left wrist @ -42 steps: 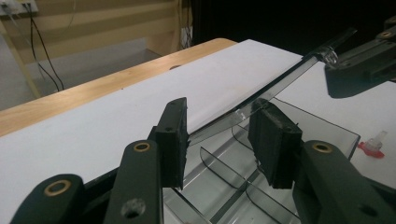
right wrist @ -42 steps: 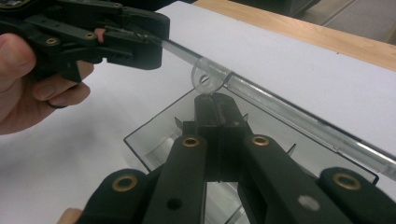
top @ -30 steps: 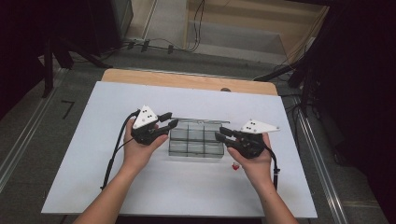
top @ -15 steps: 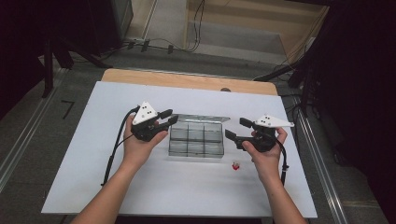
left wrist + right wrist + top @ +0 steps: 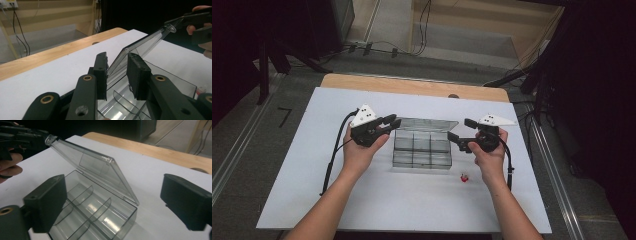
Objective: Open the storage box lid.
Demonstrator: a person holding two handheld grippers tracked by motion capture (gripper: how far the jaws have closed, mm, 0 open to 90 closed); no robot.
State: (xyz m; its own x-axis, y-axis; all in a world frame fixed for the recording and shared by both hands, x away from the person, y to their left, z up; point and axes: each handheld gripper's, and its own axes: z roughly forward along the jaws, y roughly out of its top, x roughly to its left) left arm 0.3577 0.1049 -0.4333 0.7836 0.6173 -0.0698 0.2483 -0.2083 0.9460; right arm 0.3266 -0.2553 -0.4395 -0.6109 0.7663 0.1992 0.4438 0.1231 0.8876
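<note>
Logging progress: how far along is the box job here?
Done: the box lid is up; compartments look empty. In hand: left gripper jaws, just closing, straddle the lid edge; grip unclear. Right gripper has just opened, holding nothing. Probably left to do: the red bit lies on the table beside the box.

The high view looks forward and down over the clear box (image 5: 422,147); both gripper views face it closely from opposite ends, sharing its raised lid (image 5: 93,166)
</note>
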